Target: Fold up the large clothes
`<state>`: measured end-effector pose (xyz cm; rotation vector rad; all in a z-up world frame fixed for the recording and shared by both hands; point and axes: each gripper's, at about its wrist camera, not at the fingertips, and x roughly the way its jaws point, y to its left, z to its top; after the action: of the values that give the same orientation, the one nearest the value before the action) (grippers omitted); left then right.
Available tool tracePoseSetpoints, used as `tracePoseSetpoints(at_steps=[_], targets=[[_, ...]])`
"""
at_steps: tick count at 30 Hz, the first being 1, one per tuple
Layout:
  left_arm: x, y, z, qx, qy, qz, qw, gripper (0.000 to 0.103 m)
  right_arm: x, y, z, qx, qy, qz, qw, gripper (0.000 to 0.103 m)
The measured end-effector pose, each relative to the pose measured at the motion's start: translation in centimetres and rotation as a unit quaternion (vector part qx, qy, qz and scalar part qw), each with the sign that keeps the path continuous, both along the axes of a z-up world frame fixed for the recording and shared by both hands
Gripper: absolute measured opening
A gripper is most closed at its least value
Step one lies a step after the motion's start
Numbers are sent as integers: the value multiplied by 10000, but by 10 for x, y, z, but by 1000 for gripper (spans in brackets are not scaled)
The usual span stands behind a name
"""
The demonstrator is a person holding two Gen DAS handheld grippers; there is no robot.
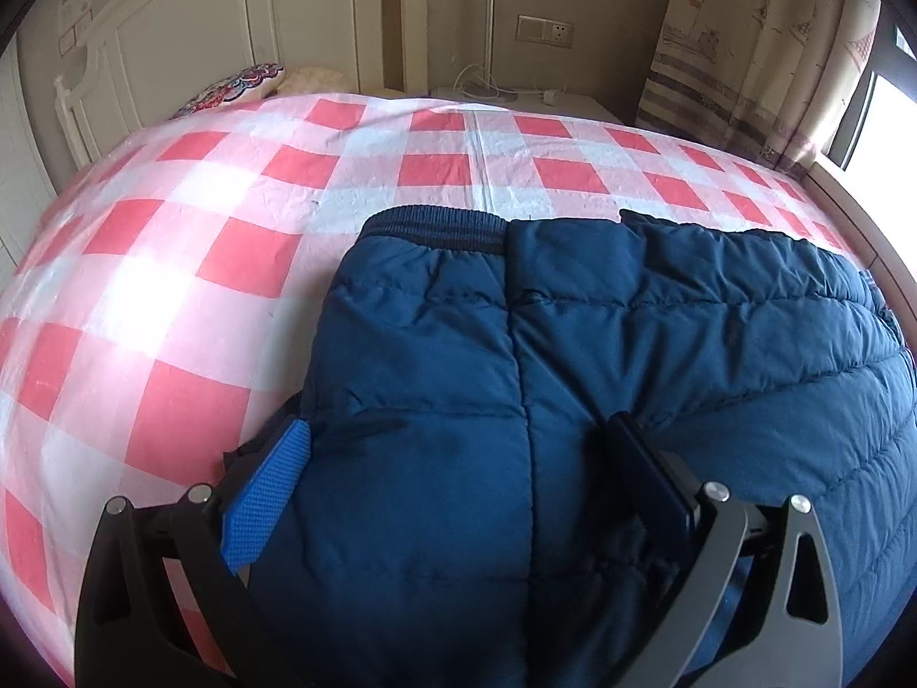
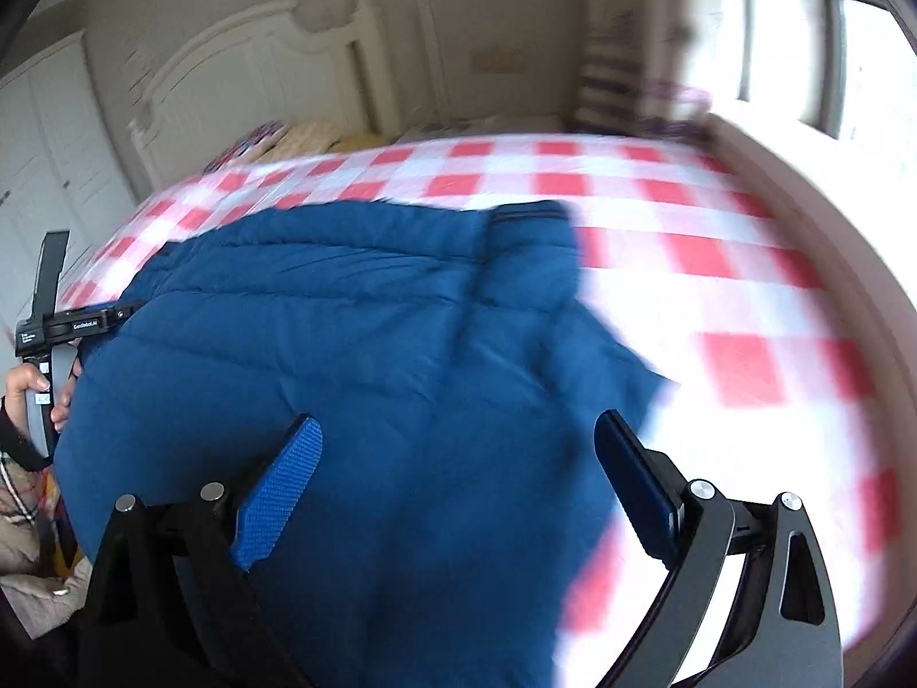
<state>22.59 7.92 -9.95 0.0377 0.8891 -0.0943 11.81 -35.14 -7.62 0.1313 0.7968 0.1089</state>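
Observation:
A dark blue quilted jacket (image 1: 573, 372) lies on the bed's red-and-white checked sheet (image 1: 172, 286), its ribbed hem (image 1: 435, 223) toward the headboard. My left gripper (image 1: 458, 453) hangs over the jacket's near left part with its jaws wide apart. The blue pad (image 1: 269, 499) sits at the jacket's left edge, and nothing is pinched. In the blurred right wrist view the jacket (image 2: 372, 355) fills the middle. My right gripper (image 2: 458, 453) stands open above its near right side, with fabric below the jaws. The left gripper's body (image 2: 63, 321) and a hand (image 2: 34, 390) show at the far left.
A white headboard (image 1: 189, 28) and patterned pillows (image 1: 240, 86) lie at the far left end. A nightstand with a white cable (image 1: 498, 94) stands behind the bed. A curtain (image 1: 745, 57) and a bright window (image 1: 882, 132) are on the right. White wardrobe doors (image 2: 51, 160) stand left.

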Motion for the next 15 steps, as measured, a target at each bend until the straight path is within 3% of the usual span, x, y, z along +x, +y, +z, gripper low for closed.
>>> tracePoseSetpoints(at_steps=[3, 7, 11, 15], targets=[[0, 0, 0, 23, -15, 5, 10000, 101, -41, -42, -4, 795, -233, -341, 9960, 91], [0, 0, -1, 29, -21, 16, 10000, 101, -112, -95, -27, 1870, -454, -916, 9770, 87], [0, -1, 0, 62, -29, 36, 10000, 101, -149, -103, -44, 2539, -634, -821, 9616, 83], [-1, -1, 1, 66, -29, 40, 10000, 101, -150, -82, -68, 2801, -260, -640, 9575, 83]])
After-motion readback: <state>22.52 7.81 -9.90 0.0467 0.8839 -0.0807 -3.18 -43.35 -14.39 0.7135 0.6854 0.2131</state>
